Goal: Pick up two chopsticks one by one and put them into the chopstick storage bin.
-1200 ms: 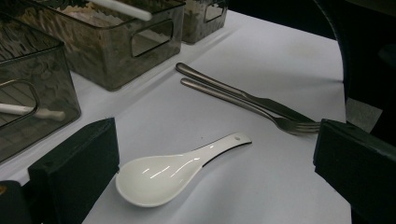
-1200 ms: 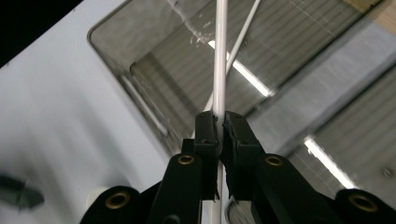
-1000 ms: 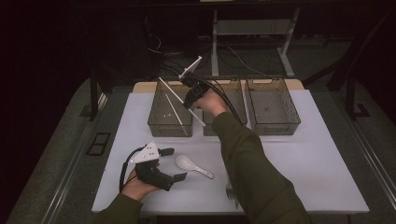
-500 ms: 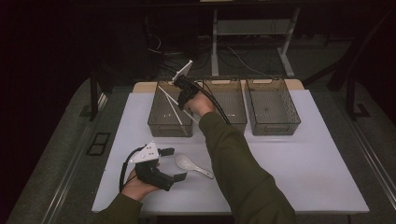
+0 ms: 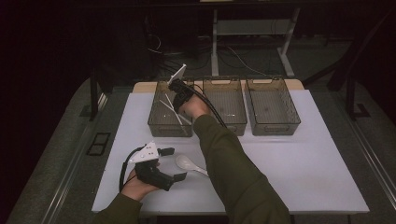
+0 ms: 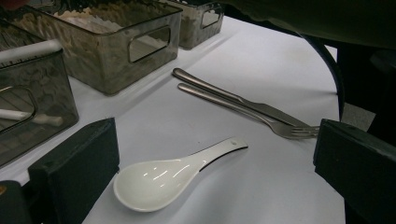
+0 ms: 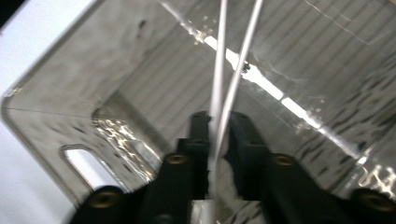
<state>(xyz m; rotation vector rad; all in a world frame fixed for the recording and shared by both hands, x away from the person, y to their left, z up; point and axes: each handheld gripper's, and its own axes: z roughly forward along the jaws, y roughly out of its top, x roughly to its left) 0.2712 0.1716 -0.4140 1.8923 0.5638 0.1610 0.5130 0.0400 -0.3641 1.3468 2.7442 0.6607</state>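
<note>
The right gripper [image 5: 176, 95] hangs over the leftmost bin [image 5: 161, 125], up at about eleven o'clock on the white worktop [image 5: 299, 172], and its fingers [image 7: 198, 135] have just been easing apart with two white chopsticks [image 7: 223, 88] running up between them. In the right gripper view those sticks pass straight through the narrow gap and slant on across the ribbed floor of the bin; whether the pads press on them cannot be told from here. From above, the chopsticks [image 5: 172, 111] lie crossed inside that same bin, leaning toward its near wall. Down at seven o'clock the left gripper [image 5: 172, 164] rests on the worktop in the person's hand, fingers spread wide and holding nothing. A white ceramic spoon [image 6: 173, 173] lies between them, bowl toward the camera, handle pointing off to two o'clock. Just beyond it, a knife [image 6: 224, 95] and a fork [image 6: 247, 114] lie side by side. Two more bins [image 5: 226, 103] stand to the right of the first.
</note>
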